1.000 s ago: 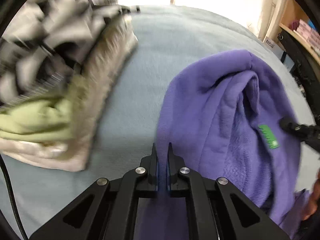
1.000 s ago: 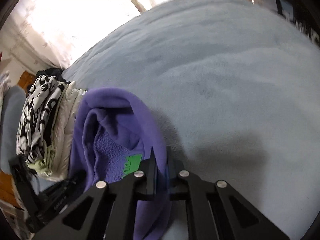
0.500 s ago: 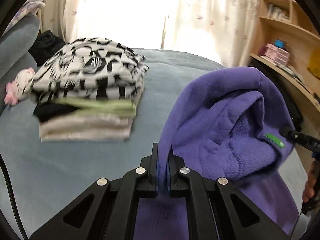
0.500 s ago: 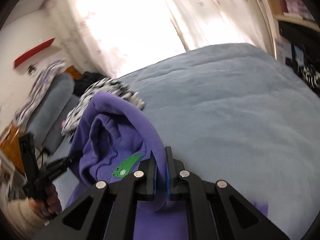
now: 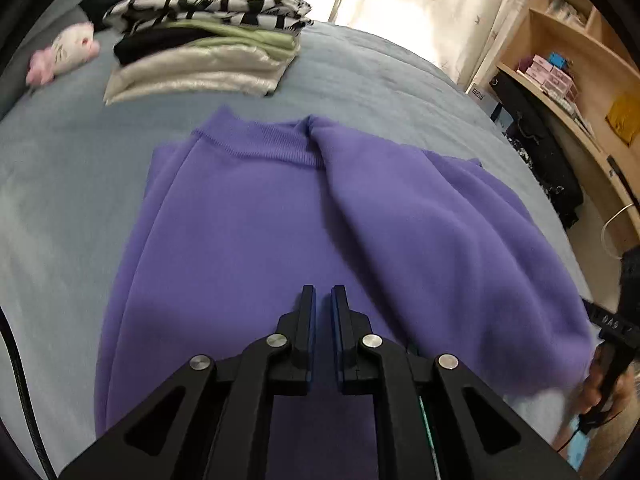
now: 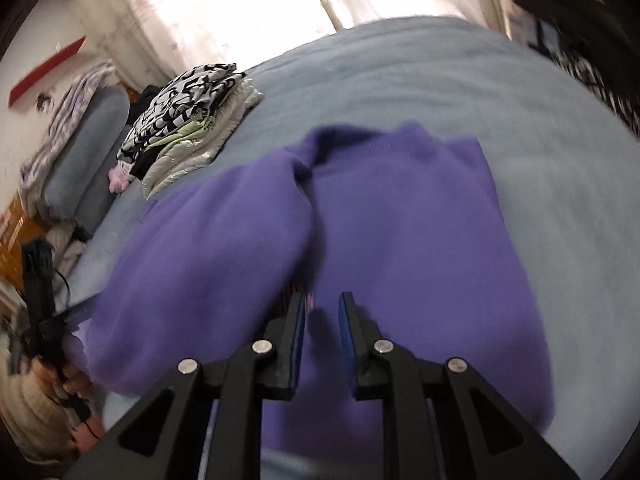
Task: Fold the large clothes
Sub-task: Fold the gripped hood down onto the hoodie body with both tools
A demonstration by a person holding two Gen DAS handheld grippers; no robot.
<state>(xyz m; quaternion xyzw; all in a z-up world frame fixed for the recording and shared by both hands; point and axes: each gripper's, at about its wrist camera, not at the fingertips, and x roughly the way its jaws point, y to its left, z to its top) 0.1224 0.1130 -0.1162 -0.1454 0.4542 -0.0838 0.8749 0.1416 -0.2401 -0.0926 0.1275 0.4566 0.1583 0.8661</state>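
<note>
A purple sweatshirt [image 5: 248, 216] lies folded flat on the blue-grey bed [image 5: 60, 200], its ribbed band at the far end and one thick fold running down its right half. My left gripper [image 5: 322, 300] sits low over the near part, shut, with purple cloth in the narrow slit between its pads. In the right wrist view the sweatshirt [image 6: 420, 240] fills the middle. My right gripper [image 6: 322, 308] is over it with its jaws opening; the pads stand apart and do not press on the cloth below.
A stack of folded clothes [image 5: 208, 40] topped by a black-and-white print sits at the far left of the bed, with a pink plush toy [image 5: 60, 54] beside it. Wooden shelves [image 5: 560, 80] stand to the right. A grey pillow [image 6: 88, 152] lies at the bed's left end.
The sweatshirt, held up and bunched between both grippers before, now lies spread flat on the bed. The right gripper's jaws have parted off the cloth; the left stays shut.
</note>
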